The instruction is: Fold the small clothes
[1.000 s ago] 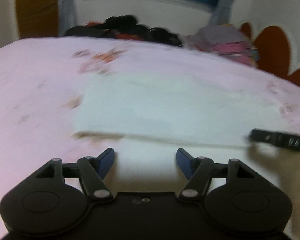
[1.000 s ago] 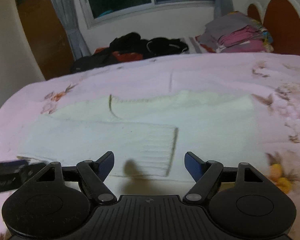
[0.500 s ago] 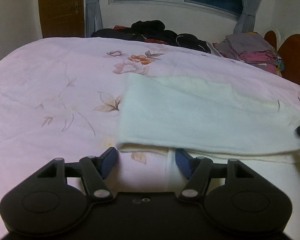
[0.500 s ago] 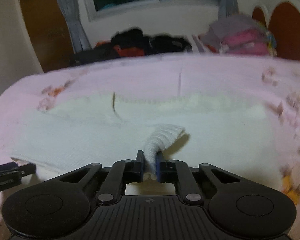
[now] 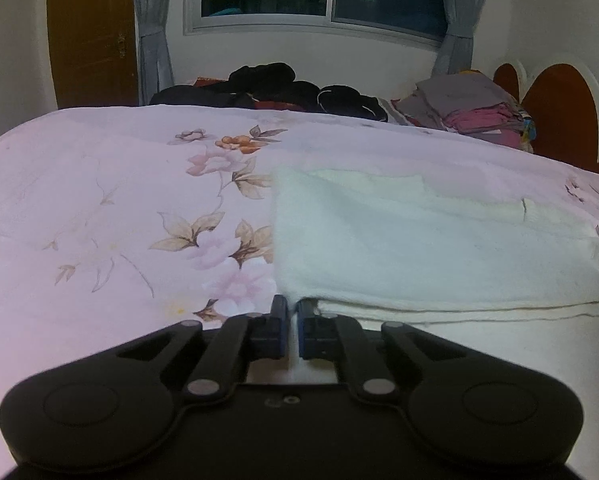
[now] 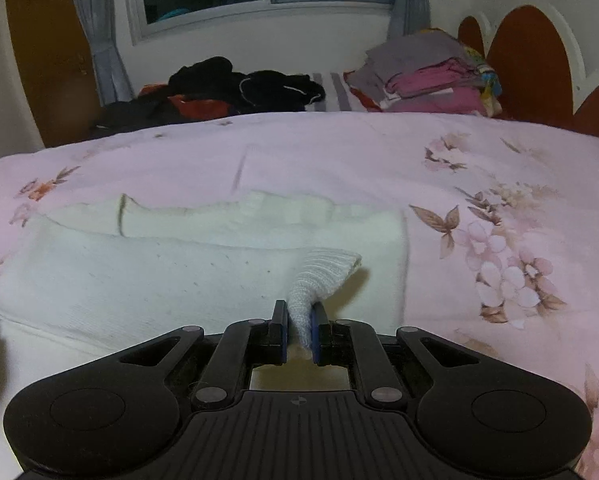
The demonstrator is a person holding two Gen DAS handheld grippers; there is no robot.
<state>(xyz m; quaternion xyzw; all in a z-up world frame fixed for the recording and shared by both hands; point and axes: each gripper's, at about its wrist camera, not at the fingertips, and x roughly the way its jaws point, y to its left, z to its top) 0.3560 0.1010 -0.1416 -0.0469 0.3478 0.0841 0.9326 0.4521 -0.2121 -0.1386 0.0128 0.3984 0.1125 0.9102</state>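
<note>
White sweater (image 6: 171, 276) flat on pink bedspread (image 6: 339, 152), right gripper (image 6: 299, 336) pinching its ribbed cuff (image 6: 319, 276), left gripper (image 5: 293, 330) fingers closed at folded corner, grip unclear.

A bed with a pink flowered sheet (image 5: 99, 184) carries a white knitted garment (image 5: 419, 248) lying flat, a heap of dark clothes (image 6: 235, 88) and a folded stack (image 6: 431, 76) at the far edge.

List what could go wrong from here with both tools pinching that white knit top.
1. The right tool holds only a thin tip of the ribbed cuff; it may slip out when lifted.
2. The left tool is shut at the corner of the white knit top, where layers are stacked; it might grab only one, skewing the fold.
</note>
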